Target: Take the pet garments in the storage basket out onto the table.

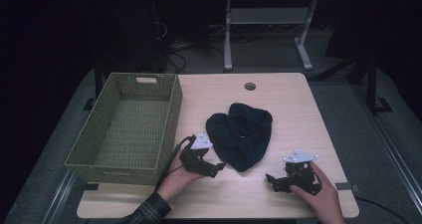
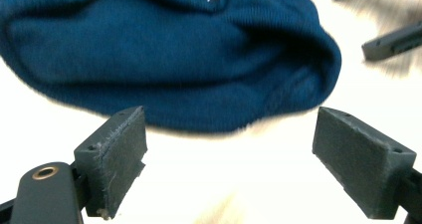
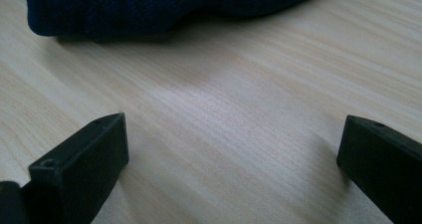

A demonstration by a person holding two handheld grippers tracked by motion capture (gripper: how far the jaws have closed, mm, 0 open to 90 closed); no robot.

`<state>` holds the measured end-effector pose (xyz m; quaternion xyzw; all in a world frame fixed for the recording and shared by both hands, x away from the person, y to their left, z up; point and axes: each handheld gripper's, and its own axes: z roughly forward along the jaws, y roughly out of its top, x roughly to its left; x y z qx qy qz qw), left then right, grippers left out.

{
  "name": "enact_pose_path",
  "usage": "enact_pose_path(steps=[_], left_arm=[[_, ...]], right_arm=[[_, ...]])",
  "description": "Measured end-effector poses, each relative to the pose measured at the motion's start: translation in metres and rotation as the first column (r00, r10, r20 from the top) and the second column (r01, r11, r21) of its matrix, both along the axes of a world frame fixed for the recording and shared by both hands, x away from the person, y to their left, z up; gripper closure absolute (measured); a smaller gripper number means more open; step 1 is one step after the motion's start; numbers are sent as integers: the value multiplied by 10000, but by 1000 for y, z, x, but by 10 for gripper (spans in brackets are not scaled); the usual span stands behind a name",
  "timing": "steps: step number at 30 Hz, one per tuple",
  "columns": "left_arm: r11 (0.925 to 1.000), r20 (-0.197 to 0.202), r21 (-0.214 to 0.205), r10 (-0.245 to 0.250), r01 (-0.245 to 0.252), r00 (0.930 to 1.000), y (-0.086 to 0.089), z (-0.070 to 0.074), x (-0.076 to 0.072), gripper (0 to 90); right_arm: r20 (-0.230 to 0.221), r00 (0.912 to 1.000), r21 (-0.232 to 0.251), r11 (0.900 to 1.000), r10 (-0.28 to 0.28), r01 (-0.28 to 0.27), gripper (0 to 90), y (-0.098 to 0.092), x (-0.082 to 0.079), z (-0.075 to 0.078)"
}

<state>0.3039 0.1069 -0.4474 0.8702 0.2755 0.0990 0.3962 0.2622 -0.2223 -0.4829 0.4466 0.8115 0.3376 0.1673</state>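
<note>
Both tongs are gaping with nothing between them; you are resting the left tongs (image 1: 215,168) just beside the blue knit hat (image 1: 241,134) and the right tongs (image 1: 272,180) near it on the table (image 1: 293,104); the green basket (image 1: 166,129) is sitting empty, so, as I judge it, the grasp and the carry are both waiting.

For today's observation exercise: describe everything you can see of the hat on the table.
The hat is a dark blue ribbed knit, soft and slumped flat, with folds and a small pale speck. It lies on the table, right of the basket. The left gripper is close to its near edge, jaws open; nothing grips it.
</note>
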Motion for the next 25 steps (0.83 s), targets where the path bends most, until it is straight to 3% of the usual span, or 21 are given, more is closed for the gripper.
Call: enact_pose_path(steps=[3, 6, 11, 15, 25], left_arm=[[9997, -236, 216, 110, -105, 9997, 4, -9, -6, 134], [9973, 30, 617, 405, -406, 9992, 7, -18, -11, 134], [9955, -102, 793, 536, -526, 9985, 10, -27, -12, 132], [9969, 143, 619, 486, -494, 9987, 12, -30, -13, 127], [9969, 144, 561, 546, -554, 9984, 12, -31, -14, 127]], right_arm=[[0, 10000, 6, 10000, -7, 7, 0, 0, 0, 0], [2, 10000, -1, 10000, 3, -3, 0, 0, 0, 0], [0, 10000, 3, 10000, -2, 2, 0, 0, 0, 0], [6, 10000, -18, 10000, 8, -8, 0, 0, 0, 0], [5, 10000, -18, 10000, 12, -12, 0, 0, 0, 0]])
